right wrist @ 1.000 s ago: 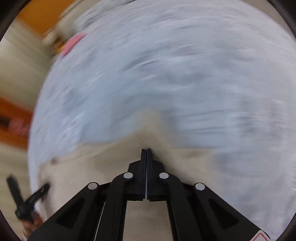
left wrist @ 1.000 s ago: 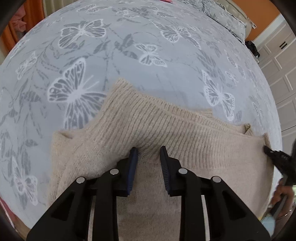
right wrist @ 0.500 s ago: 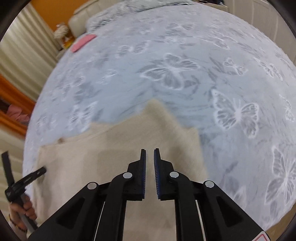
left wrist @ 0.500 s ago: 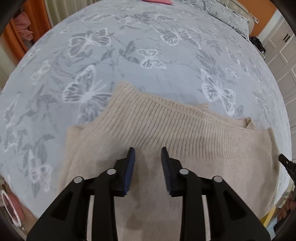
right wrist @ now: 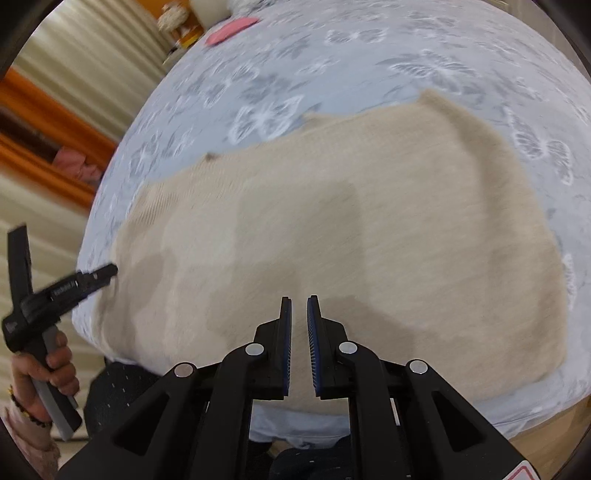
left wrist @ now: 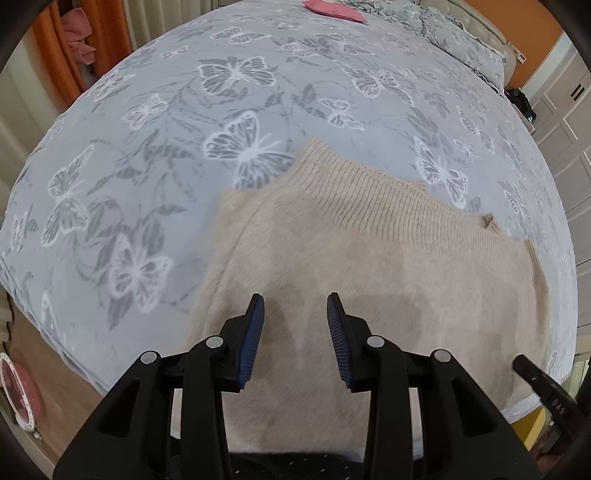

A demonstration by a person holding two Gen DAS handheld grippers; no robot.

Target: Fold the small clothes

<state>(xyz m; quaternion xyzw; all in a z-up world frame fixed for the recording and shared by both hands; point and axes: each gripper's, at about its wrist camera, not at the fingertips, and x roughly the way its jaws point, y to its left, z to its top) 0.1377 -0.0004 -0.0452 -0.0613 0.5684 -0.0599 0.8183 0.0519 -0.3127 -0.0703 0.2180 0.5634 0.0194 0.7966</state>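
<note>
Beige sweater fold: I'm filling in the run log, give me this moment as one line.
garment: beige sweater flat on butterfly bedspread | left gripper: open, empty | right gripper: narrow gap, empty | contact: none

A bed (left wrist: 155, 155) with a grey butterfly-print cover carries a beige knit sweater (left wrist: 369, 258), spread flat near its near edge. A pink item (left wrist: 334, 8) lies far off toward the pillows (left wrist: 458, 40) at the head.
</note>
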